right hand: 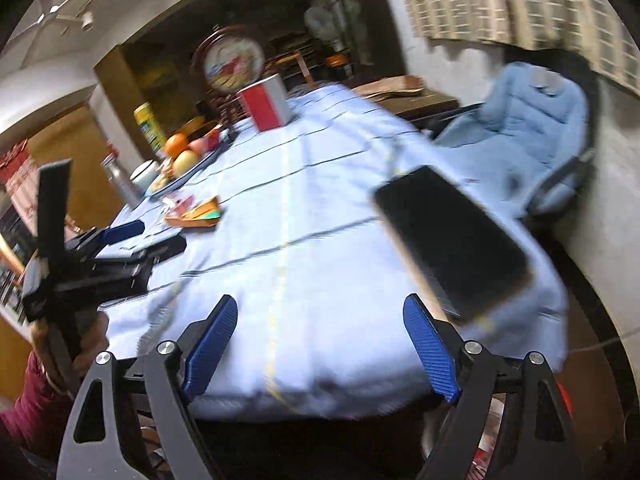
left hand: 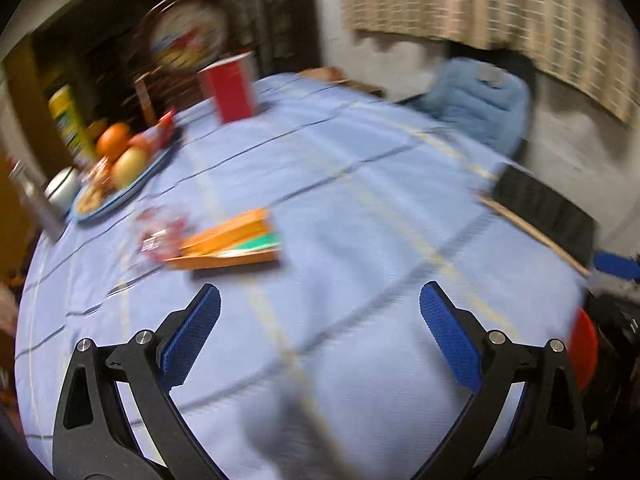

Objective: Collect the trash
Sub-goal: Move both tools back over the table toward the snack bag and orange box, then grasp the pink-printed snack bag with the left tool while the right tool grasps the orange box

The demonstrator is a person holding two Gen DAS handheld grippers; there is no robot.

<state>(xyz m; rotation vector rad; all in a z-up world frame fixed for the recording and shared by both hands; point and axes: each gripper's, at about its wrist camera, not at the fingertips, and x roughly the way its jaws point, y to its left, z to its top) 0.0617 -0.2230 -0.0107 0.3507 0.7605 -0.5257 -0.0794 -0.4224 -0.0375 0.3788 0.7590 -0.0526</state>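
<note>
Both my tongs gape wide and hold nothing: the left gripper [left hand: 320, 304] and the right gripper [right hand: 320, 316] hang over the blue tablecloth [left hand: 360, 200]. The trash, an orange flattened carton [left hand: 228, 244] beside a crumpled red wrapper [left hand: 160, 236], lies centre-left, near the fruit plate [left hand: 116, 204].

A flattened orange carton [left hand: 230, 240] lies at middle left of the frame on the blue-clothed desk [left hand: 360, 200], touching a crumpled red-and-clear wrapper [left hand: 160, 236] at its left end.
</note>
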